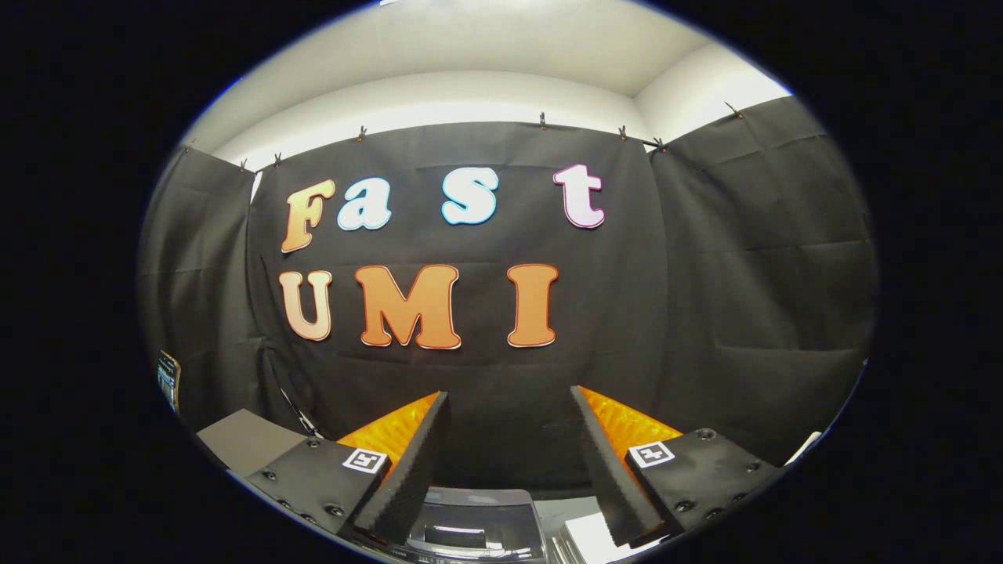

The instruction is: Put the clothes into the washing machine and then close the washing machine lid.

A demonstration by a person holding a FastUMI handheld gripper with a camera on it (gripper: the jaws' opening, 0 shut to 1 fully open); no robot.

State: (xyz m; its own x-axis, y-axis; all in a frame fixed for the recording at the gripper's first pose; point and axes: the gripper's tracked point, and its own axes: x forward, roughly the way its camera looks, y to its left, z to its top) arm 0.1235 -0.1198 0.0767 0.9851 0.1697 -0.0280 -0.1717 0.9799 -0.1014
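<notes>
My gripper [509,395] is held high and level, facing the black cloth wall, with its two fingers spread wide apart and nothing between them. Low down between the finger bases I see a glossy grey panel [470,521], probably the top of the washing machine, with a reflection on it. A pale flat surface [584,533] lies just right of that panel, partly hidden by the right finger.
The black cloth wall [486,376] stands close ahead and wraps round both sides. A grey box-like surface [243,439] sits low on the left, with a cable running down near it. A small device [167,378] hangs on the left cloth.
</notes>
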